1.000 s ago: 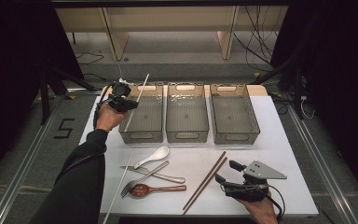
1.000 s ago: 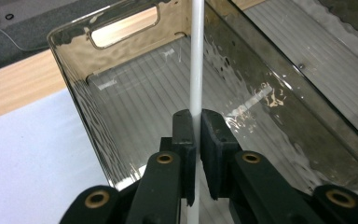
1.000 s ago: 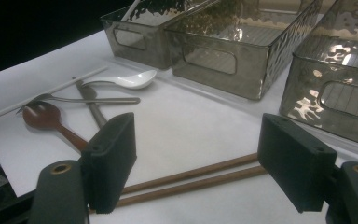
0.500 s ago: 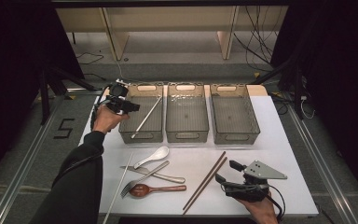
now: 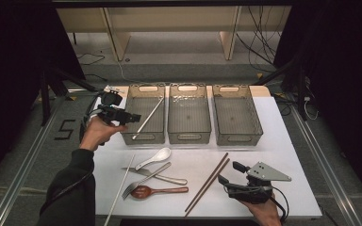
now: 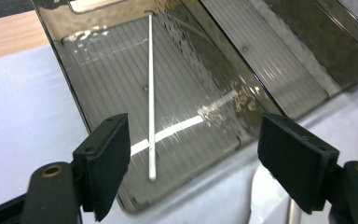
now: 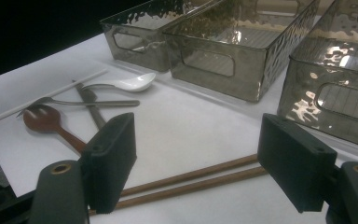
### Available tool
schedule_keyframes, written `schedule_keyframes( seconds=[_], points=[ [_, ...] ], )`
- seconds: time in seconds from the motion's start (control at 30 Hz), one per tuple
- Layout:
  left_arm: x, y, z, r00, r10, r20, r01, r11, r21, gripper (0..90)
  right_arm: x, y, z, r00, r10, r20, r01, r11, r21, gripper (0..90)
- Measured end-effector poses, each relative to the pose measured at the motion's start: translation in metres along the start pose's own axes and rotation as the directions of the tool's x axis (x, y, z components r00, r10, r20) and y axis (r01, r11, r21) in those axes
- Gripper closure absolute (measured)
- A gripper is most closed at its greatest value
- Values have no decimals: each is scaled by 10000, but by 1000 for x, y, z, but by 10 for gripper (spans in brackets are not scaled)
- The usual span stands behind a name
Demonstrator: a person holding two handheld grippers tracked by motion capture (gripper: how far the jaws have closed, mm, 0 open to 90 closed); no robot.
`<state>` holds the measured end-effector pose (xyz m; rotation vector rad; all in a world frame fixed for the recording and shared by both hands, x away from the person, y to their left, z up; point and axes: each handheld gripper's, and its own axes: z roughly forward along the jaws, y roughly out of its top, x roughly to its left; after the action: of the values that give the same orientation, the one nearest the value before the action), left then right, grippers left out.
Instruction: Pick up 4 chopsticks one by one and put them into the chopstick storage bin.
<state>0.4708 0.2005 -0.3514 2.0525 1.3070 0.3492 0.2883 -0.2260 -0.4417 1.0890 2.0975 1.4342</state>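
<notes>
My left gripper (image 5: 131, 117) is a black, boxy unit with a black cable looping off its back. On that arm I wear a dark long sleeve (image 5: 70, 188) that ends at the wrist. My right gripper (image 5: 229, 173) is black too, and carries a flat grey three-cornered plate (image 5: 267, 172) on top with small dark screw holes; a black cable curls behind it. Seen from each gripper's own camera, my two jaws are thick, matte black rectangular pads (image 6: 106, 148) with squared edges, mounted on rounded black arms. Each arm has a brass-coloured ringed hole (image 7: 60, 168) near its base, just below the pad (image 7: 298, 165).
</notes>
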Motion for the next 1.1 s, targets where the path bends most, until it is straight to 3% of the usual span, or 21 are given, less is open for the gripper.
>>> schedule_keyframes(
  seconds=[0.3,0.47,0.77,1.1],
  points=[
    [-14,-43,-9,9996,139,-264,-110,9945,1040,227,1,0,1,10000,-33,23,33,10000,28,286],
    [-14,-65,-9,9992,-147,-378,194,9919,1255,228,1,0,0,10000,-45,41,45,10000,-10,286],
    [-16,-90,-12,9981,-281,-551,378,9821,1845,225,1,0,0,10000,-55,26,55,10000,27,286],
    [-16,-112,-12,9964,-454,-720,623,9653,2536,235,1,0,-1,9999,-101,67,100,9999,19,286]
  ],
)
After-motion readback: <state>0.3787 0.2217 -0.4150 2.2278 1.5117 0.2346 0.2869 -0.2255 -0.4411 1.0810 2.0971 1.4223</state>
